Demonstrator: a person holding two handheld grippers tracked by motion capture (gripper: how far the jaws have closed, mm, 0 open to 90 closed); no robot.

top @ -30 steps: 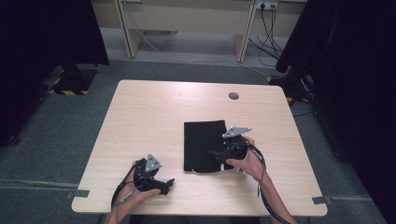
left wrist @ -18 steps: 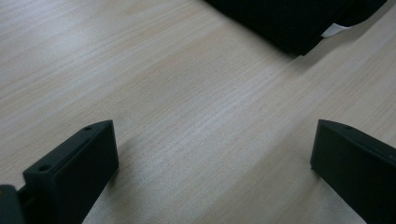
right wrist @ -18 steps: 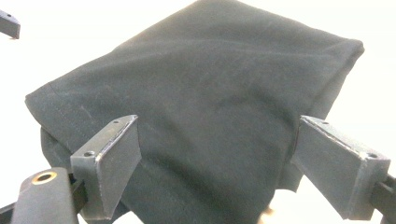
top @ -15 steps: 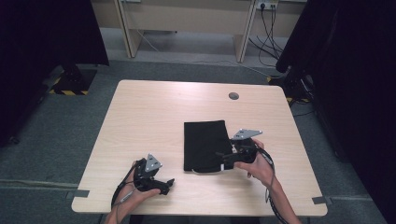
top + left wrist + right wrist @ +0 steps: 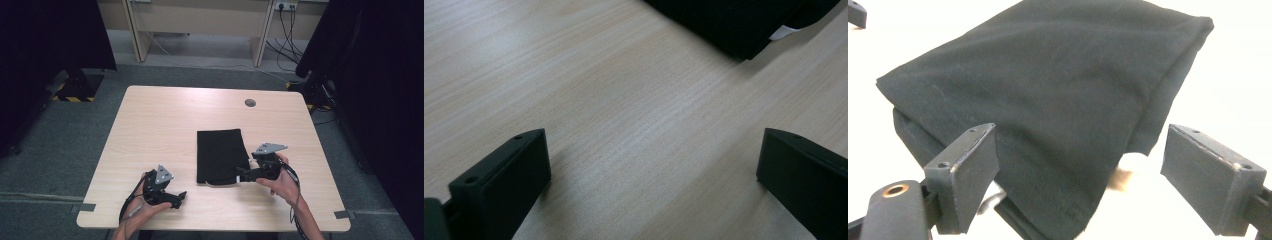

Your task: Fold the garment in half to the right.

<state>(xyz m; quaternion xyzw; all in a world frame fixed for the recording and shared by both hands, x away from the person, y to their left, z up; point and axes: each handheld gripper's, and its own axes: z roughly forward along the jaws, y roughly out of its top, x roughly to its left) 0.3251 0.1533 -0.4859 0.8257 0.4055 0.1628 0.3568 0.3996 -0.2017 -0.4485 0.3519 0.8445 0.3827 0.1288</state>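
Folded black cloth (image 5: 220, 156) lying flat right of table (image 5: 165, 120) centre, right gripper (image 5: 242, 176) at cloth's near right corner, jaws apart, left gripper (image 5: 181, 196) near-left of cloth, well apart from it, jaws apart

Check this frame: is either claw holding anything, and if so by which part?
Nothing is held. The right claw is open, jaws spread either side of the folded black cloth's near corner without closing on it. The left claw is open over bare table.

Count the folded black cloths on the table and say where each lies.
1: the black cloth lies folded on the table, right of centre, beside the right gripper.
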